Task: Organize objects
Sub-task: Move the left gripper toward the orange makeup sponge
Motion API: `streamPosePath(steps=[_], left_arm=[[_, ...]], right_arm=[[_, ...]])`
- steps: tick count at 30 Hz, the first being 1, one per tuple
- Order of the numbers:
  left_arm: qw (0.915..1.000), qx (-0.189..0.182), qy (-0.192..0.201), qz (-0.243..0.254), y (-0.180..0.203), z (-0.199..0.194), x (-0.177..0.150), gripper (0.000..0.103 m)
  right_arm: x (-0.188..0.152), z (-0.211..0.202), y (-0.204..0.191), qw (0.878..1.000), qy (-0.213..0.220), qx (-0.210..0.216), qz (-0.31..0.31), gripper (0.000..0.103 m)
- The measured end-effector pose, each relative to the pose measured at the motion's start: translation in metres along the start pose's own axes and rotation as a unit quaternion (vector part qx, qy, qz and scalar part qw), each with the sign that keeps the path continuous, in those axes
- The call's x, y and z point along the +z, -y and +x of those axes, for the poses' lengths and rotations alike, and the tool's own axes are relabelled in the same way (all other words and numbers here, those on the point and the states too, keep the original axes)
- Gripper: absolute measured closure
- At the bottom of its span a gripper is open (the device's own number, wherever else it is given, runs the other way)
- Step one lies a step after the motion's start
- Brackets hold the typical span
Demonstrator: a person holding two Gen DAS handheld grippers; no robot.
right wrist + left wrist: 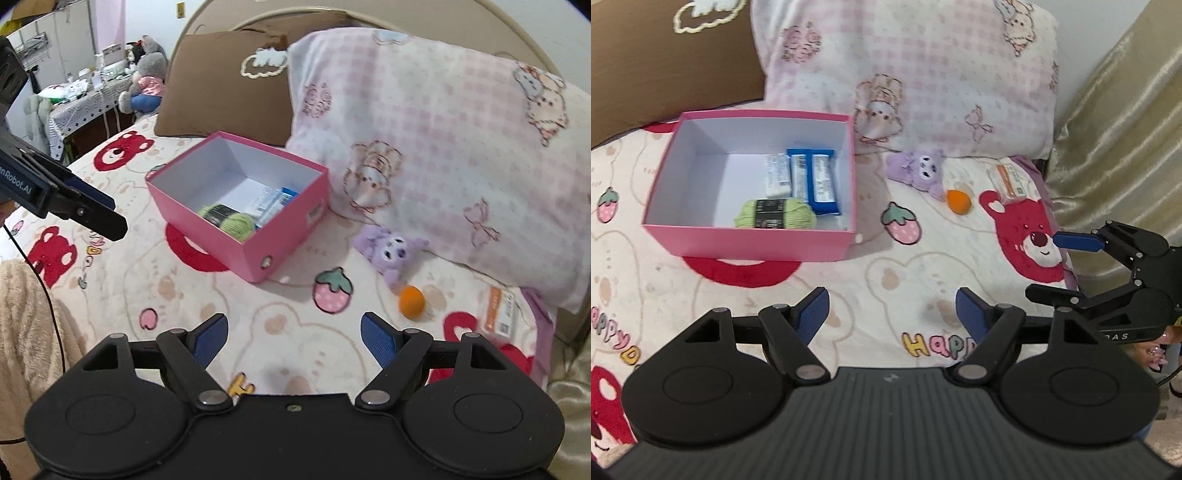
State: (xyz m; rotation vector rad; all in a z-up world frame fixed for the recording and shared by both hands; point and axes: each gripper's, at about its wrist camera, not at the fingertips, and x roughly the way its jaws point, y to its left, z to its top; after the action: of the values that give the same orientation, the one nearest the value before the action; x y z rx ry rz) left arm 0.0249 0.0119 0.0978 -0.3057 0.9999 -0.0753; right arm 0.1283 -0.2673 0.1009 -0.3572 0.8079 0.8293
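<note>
My left gripper [892, 314] has its jaws apart and empty above the bed blanket [894, 273]. My right gripper [295, 334] is likewise spread with nothing between. Ahead sits the pink box [255, 254], holding green yarn [775, 214] and blue packets [816, 181]. Just right of it, before the pink pillow [443, 147], lie a purple plush [391, 251], an orange ball [412, 301] and a small carton [498, 314].

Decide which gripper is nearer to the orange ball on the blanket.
Right. The right gripper hangs open just short of the orange ball, slightly to its left. The left gripper, also open, sits farther away, in front of the pink box.
</note>
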Motion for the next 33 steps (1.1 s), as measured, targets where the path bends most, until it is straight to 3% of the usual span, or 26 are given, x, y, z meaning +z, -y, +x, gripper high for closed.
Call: streamPosePath(steps=[12, 24, 33], left_arm=[[0.9986, -0.027, -0.035, 0.031, 0.052, 0.064, 0.011, 0.028], [0.996, -0.043, 0.002, 0.078, 0.09, 0.143, 0.031, 0.03], [0.9982, -0.037, 0.029, 0.036, 0.083, 0.207, 0.048, 0.029]], right_arm=[[-0.032, 0.011, 0.045, 0.999, 0.027, -0.011, 0.027, 0.02], [-0.06, 0.06, 0.089, 0.993, 0.096, -0.049, 0.046, 0.02], [-0.074, 0.108, 0.113, 0.992, 0.1, -0.063, 0.051, 0.02]])
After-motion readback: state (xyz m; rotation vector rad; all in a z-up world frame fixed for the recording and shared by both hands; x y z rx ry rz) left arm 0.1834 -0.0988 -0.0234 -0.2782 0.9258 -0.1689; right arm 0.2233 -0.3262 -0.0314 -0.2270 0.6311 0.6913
